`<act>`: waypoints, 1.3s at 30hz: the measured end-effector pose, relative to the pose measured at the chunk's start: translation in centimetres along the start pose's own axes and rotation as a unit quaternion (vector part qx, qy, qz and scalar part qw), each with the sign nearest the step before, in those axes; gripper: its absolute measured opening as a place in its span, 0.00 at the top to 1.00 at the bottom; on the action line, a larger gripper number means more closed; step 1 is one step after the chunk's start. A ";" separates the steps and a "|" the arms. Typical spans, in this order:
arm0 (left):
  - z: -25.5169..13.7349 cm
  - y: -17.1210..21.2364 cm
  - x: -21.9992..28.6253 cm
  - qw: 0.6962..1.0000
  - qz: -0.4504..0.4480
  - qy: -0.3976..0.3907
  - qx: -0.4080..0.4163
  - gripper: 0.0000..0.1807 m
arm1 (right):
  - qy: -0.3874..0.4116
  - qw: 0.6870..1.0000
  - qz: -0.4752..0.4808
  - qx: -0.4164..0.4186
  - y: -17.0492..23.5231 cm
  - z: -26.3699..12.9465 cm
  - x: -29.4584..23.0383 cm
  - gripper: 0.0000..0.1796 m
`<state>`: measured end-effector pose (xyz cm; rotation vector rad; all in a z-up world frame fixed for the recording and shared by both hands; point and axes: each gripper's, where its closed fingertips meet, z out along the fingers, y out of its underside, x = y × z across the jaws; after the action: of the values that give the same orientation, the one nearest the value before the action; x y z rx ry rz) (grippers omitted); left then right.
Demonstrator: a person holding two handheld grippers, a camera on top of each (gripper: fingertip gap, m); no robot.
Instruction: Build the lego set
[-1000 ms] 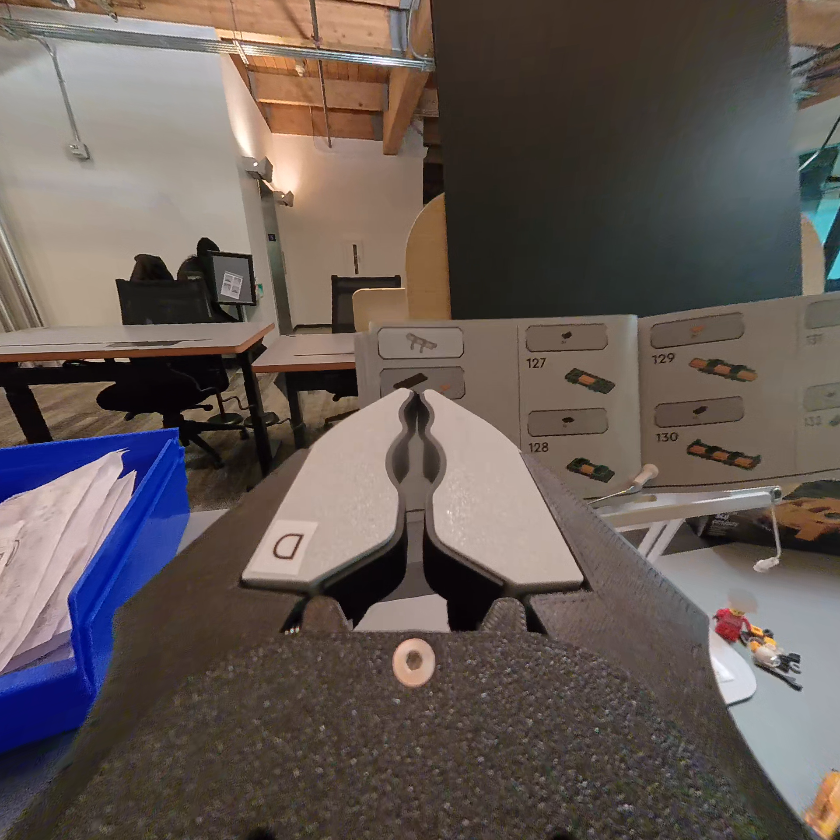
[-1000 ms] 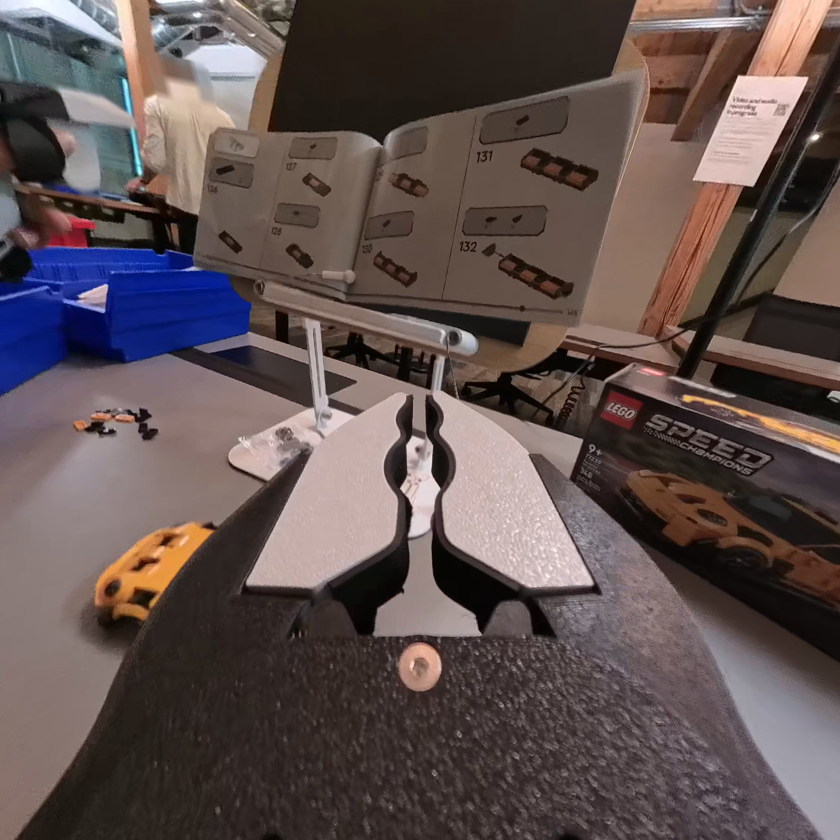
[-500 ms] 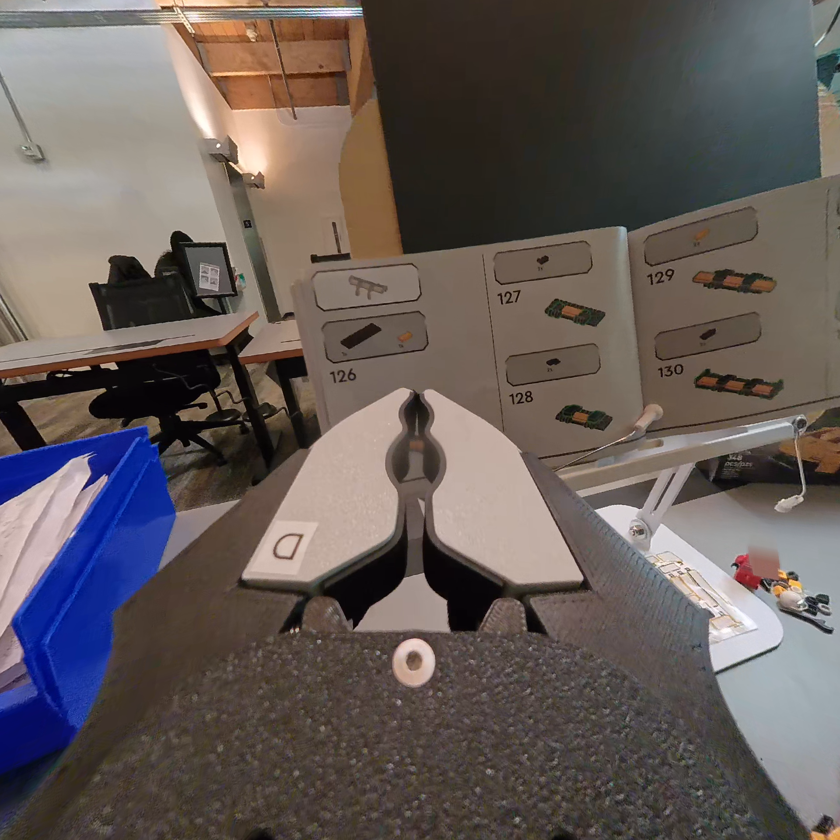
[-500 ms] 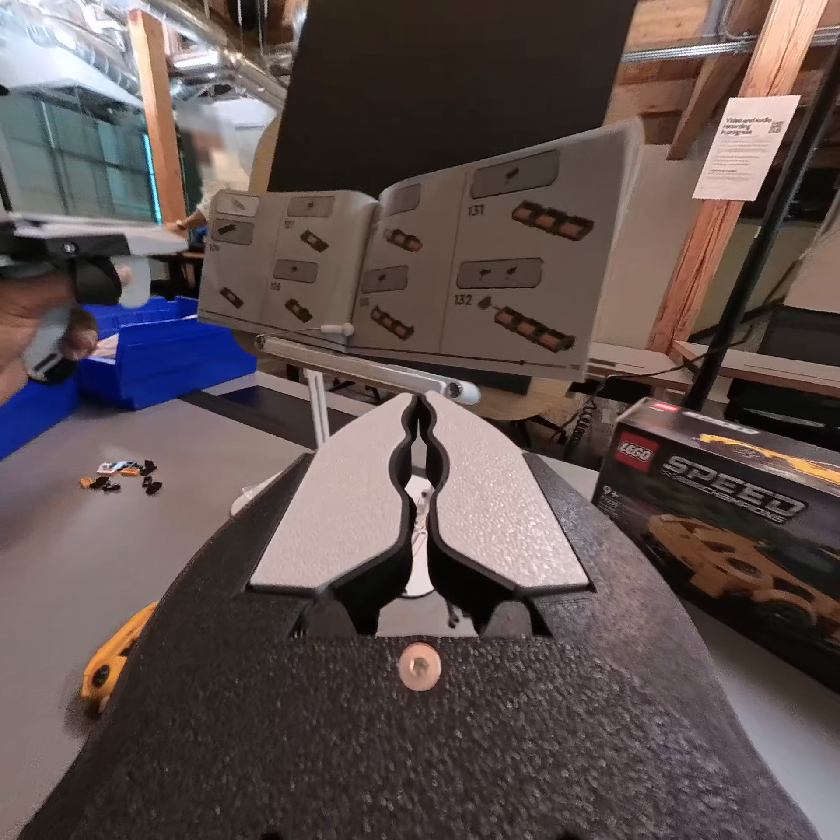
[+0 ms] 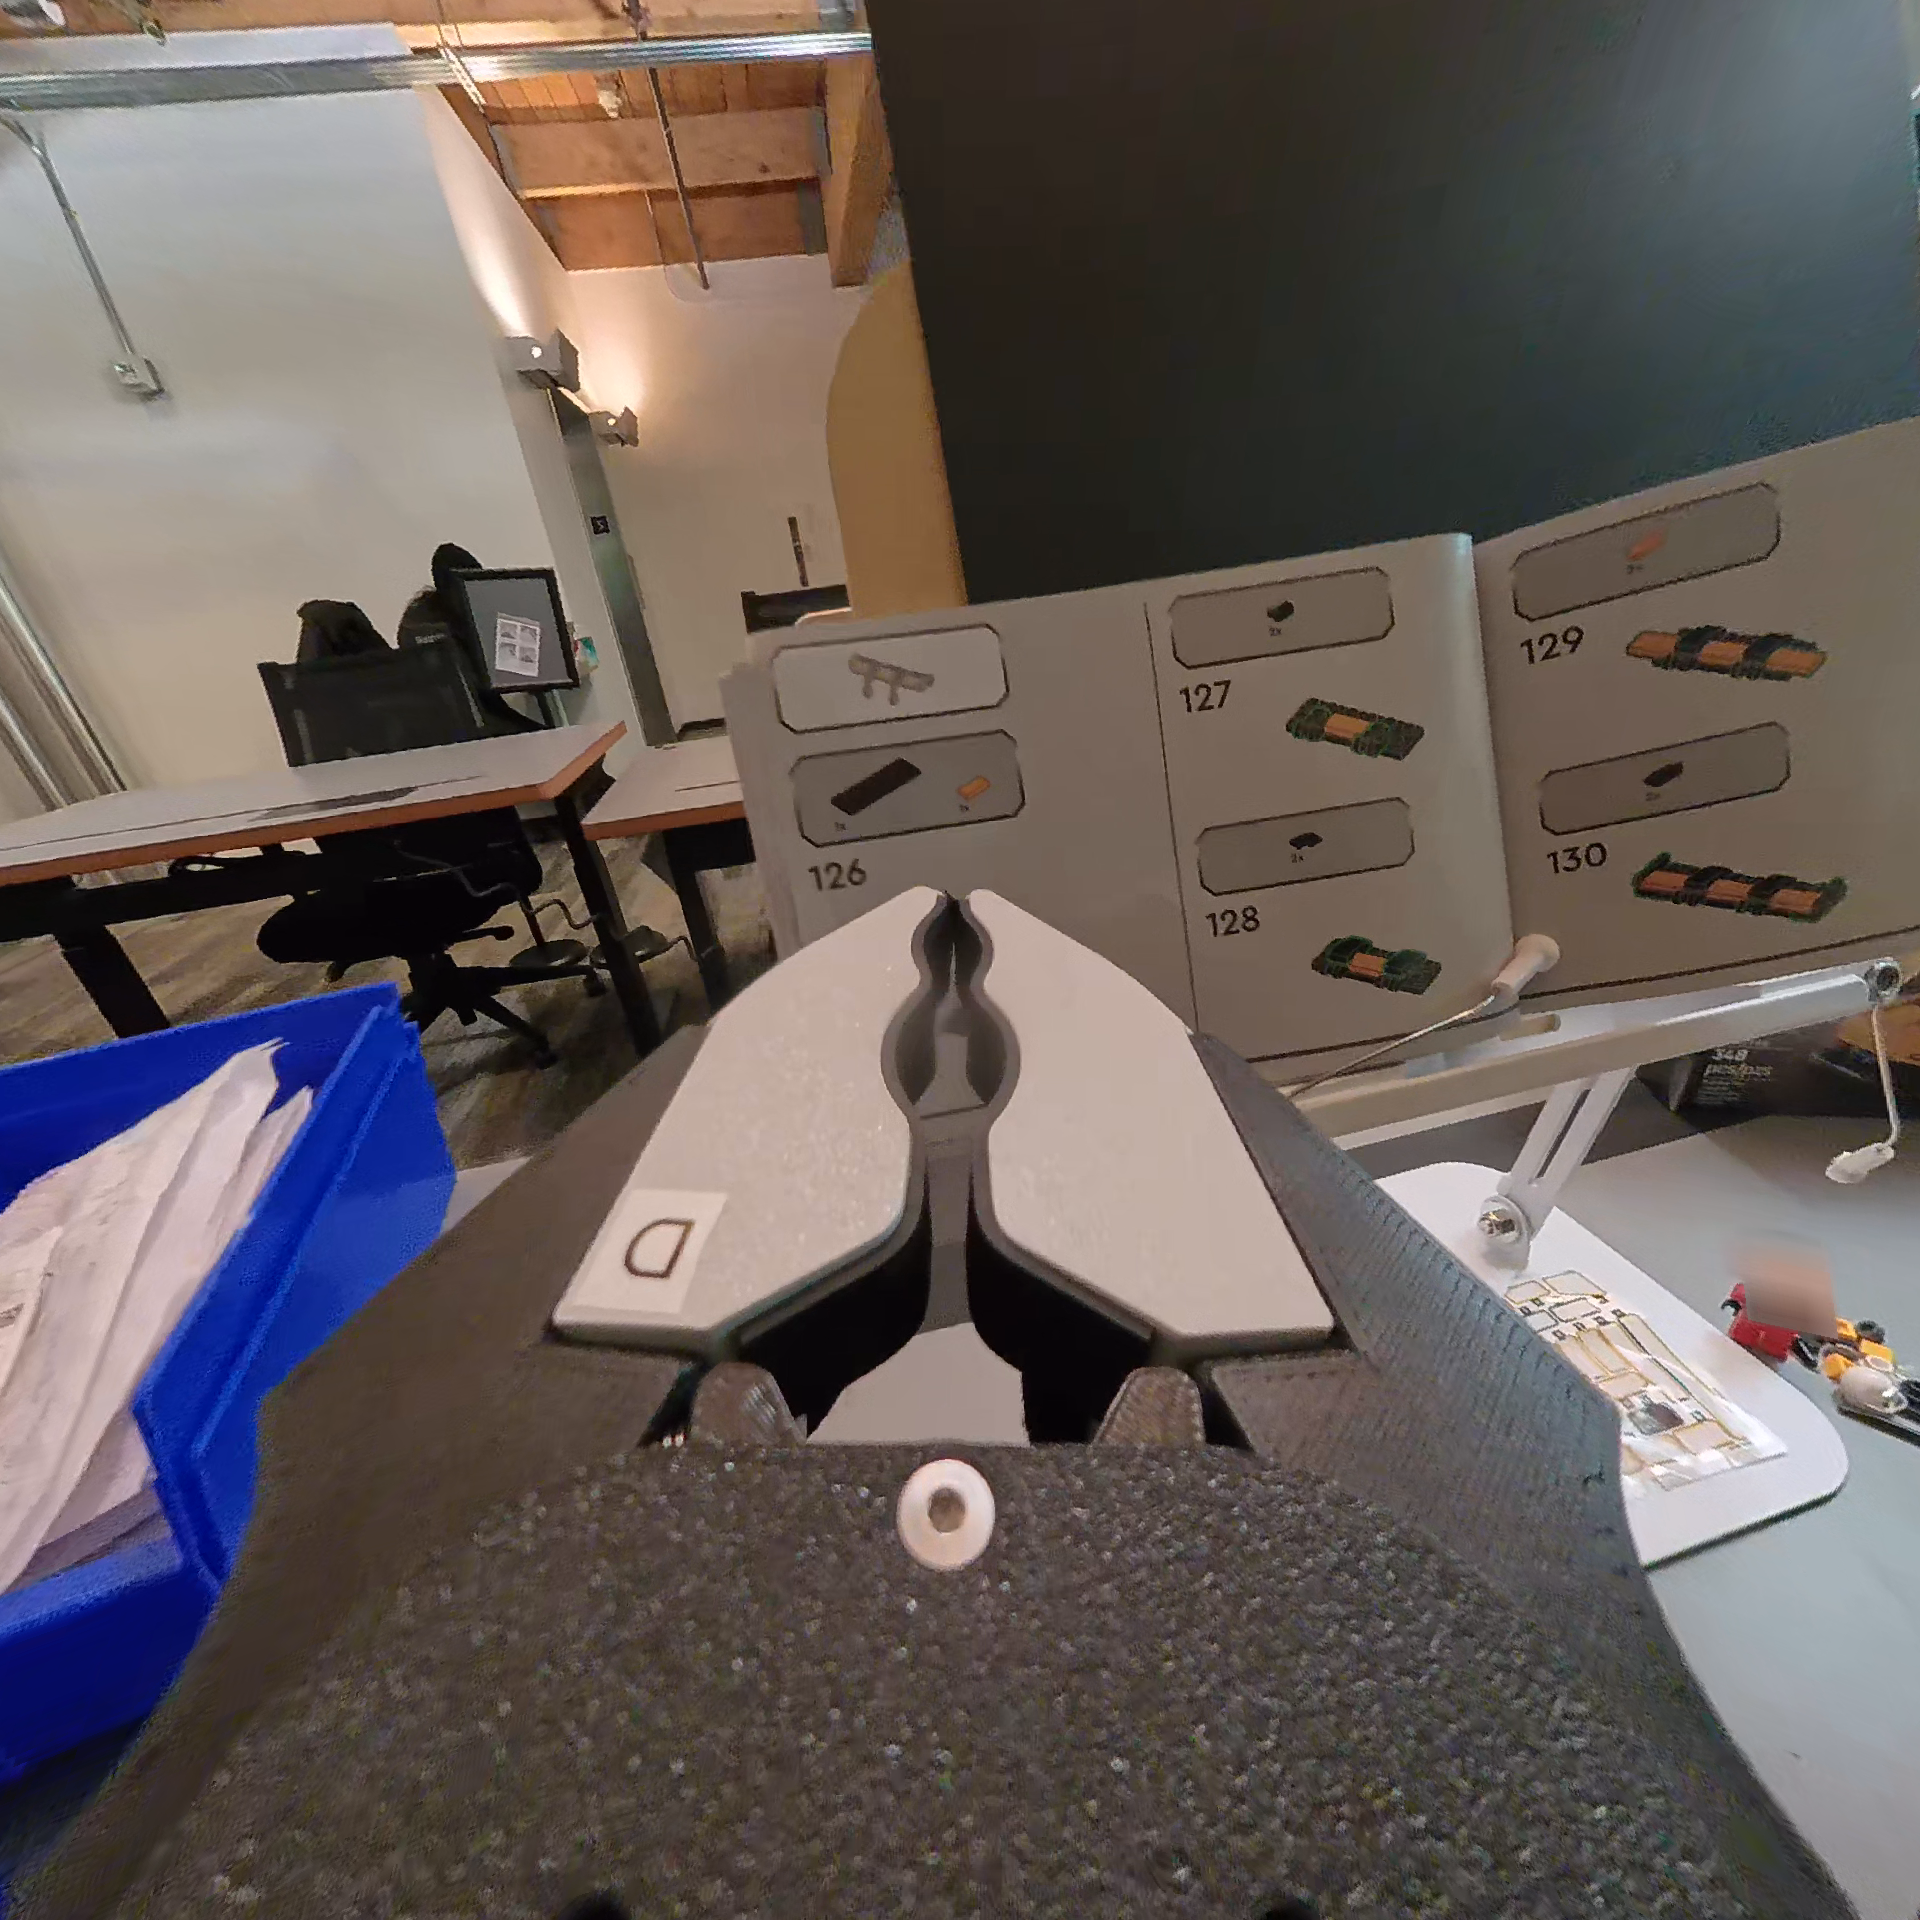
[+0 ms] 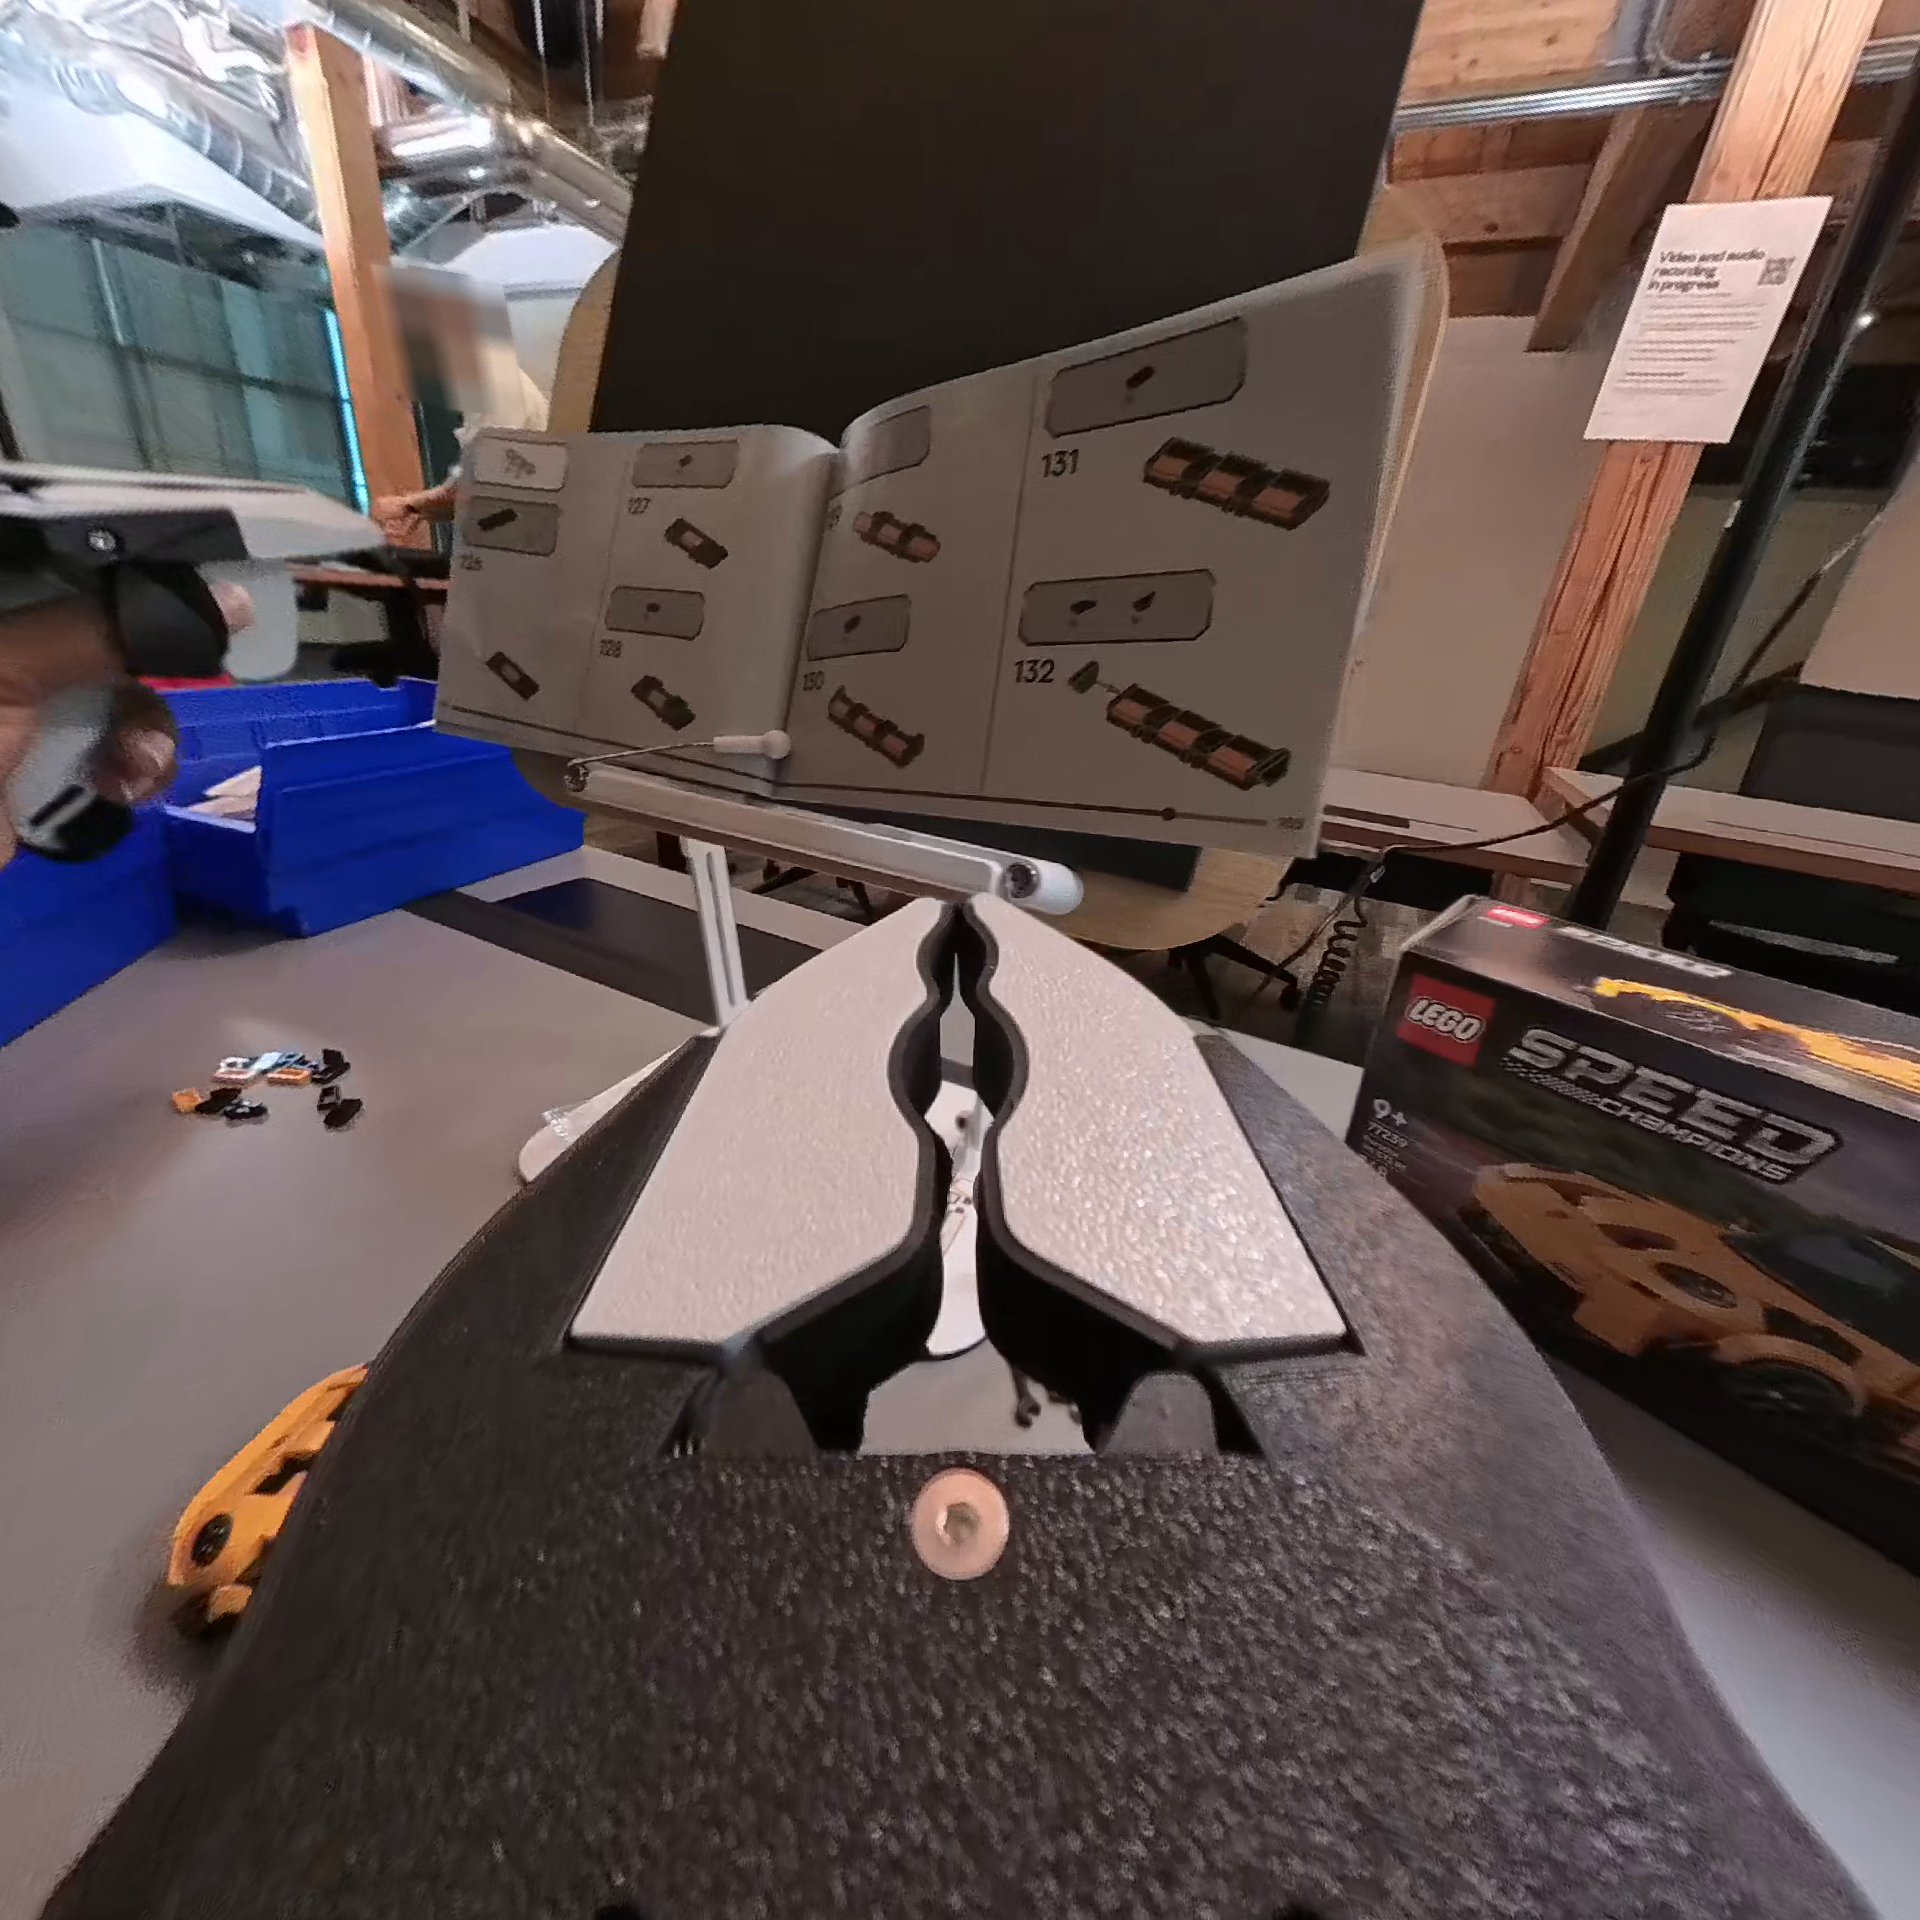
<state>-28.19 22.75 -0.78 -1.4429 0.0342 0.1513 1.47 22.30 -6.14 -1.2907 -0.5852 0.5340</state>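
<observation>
My left gripper (image 5: pixel 954 906) is shut and empty, held in the air in front of the open instruction booklet (image 5: pixel 1299 790) on its white stand (image 5: pixel 1538 1049). My right gripper (image 6: pixel 954 914) is shut and empty, also facing the booklet (image 6: pixel 935 613). A part-built orange car (image 6: pixel 249 1496) lies on the grey table, low left of the right gripper and half hidden by it. Several small black and orange loose pieces (image 6: pixel 272 1086) lie farther left. More small pieces (image 5: pixel 1849 1371) lie right of the stand base. The left gripper (image 6: pixel 156 530), held by a hand, shows at the right wrist view's left edge.
A blue bin (image 5: pixel 301 1226) holding paper bags stands at the left, with more blue bins (image 6: pixel 364 800) behind. The set's box (image 6: pixel 1662 1164) lies at the right. A sticker sheet (image 5: pixel 1621 1392) rests on the stand's white base. Desks and chairs stand beyond the table. One gripper's finger ends stand about 30 centimetres off the other's.
Both grippers have risen and stayed shut. The left one swung right toward the booklet, which now shows fuller. The left gripper and hand came into the right wrist view.
</observation>
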 end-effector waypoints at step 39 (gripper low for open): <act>-0.5 -1.1 0.5 0.999 0.024 -0.018 0.034 1.00 | -0.094 0.995 0.027 -0.024 -0.4 -2.4 -5.4 1.00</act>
<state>-27.48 22.20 0.17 -1.3714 0.0430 0.2137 -0.89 16.89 -6.74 -1.3122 -0.7248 0.6956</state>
